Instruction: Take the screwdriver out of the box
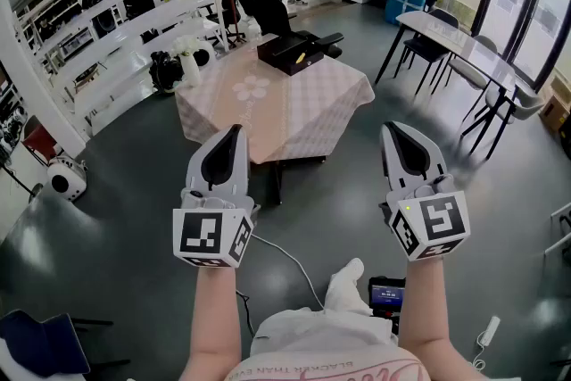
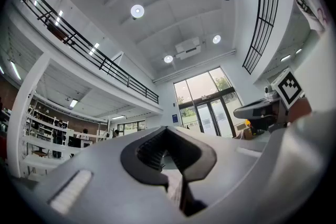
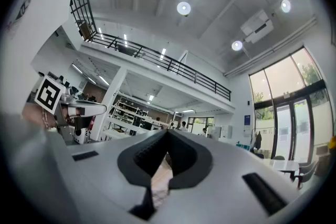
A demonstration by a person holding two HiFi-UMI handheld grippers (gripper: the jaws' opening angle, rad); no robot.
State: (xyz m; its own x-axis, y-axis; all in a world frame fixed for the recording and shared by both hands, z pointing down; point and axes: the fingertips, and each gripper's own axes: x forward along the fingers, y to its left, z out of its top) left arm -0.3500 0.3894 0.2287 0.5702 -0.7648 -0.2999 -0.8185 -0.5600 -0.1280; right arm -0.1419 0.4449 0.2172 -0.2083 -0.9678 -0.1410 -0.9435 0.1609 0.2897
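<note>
A dark box stands with its lid up on the far side of a table under a pink checked cloth. Something small and yellow shows inside it; it is too small to tell if it is the screwdriver. My left gripper and right gripper are held side by side in the air, well short of the table, pointing toward it. Both are shut with nothing between their jaws. The left gripper view shows its own closed tips and the right gripper beside it. Tips also meet in the right gripper view.
A white vase with flowers stands at the table's left corner, a black office chair behind it. White shelves line the left. A long table with chairs stands at the right. A cable and a small screen device lie on the floor.
</note>
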